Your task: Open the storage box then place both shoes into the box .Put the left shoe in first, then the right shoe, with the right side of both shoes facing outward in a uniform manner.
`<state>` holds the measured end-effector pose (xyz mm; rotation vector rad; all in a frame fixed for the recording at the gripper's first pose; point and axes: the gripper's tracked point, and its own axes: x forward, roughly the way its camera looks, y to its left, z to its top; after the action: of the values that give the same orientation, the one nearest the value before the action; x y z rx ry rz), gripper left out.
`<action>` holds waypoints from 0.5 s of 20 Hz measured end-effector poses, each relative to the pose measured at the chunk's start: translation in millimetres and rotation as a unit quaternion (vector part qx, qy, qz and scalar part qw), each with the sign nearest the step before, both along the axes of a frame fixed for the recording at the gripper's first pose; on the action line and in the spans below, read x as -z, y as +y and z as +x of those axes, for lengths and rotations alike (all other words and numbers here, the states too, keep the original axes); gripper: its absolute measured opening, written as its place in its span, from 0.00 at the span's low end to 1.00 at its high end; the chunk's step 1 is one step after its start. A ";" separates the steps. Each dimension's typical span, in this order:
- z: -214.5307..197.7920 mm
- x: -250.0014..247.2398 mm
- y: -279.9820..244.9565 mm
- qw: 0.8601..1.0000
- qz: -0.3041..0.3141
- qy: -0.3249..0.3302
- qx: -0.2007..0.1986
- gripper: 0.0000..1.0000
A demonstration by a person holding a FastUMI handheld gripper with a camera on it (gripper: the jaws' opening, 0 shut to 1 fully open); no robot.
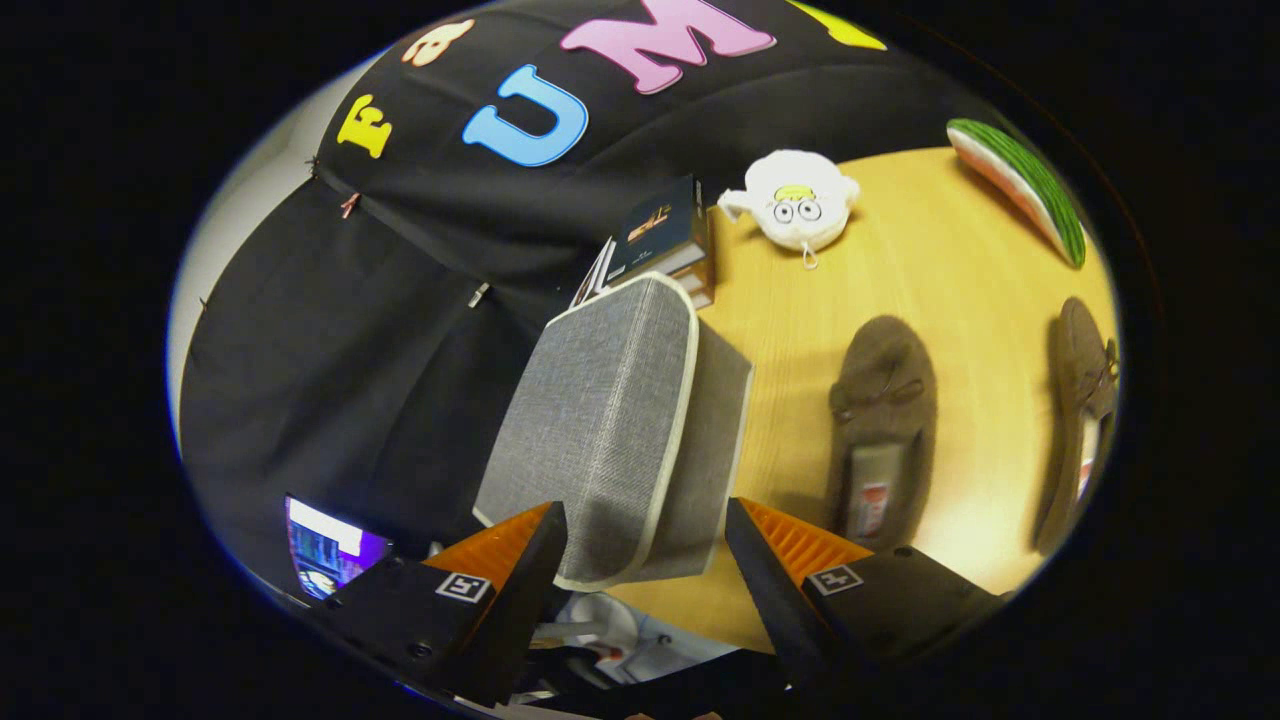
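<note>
The gripper camera looks forward along its spread tongs (645,535), tilted, close above the table (930,250).

Far shoe (1085,420) cut by edge, storage box (610,430) base behind claw (645,540), books (665,240) partly hidden.

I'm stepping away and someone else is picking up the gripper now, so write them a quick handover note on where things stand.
Gripper: fingers open, spread to either side of the near end of the box, not pressing on it.
Box: grey fabric, on the table, lid looks closed.
Shoes: both brown, on the table beside the box, neither touched. One shoe lies nearer the box, the other shoe farther out. I cannot tell left from right here.
Done: nothing yet.
Left: open the box, put in the left shoe, then the right, right sides facing outward.
</note>
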<state>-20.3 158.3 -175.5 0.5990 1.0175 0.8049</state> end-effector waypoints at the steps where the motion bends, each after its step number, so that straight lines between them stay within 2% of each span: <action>1: -6.1 2.6 8.4 1.000 0.020 0.021 -0.007 0.98; 4: -14.3 12.0 28.1 0.996 0.057 0.066 -0.019 0.98; 10: -10.8 15.0 46.9 0.981 0.130 0.141 -0.002 0.97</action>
<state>-31.1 205.2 -190.5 0.9571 1.1796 0.8796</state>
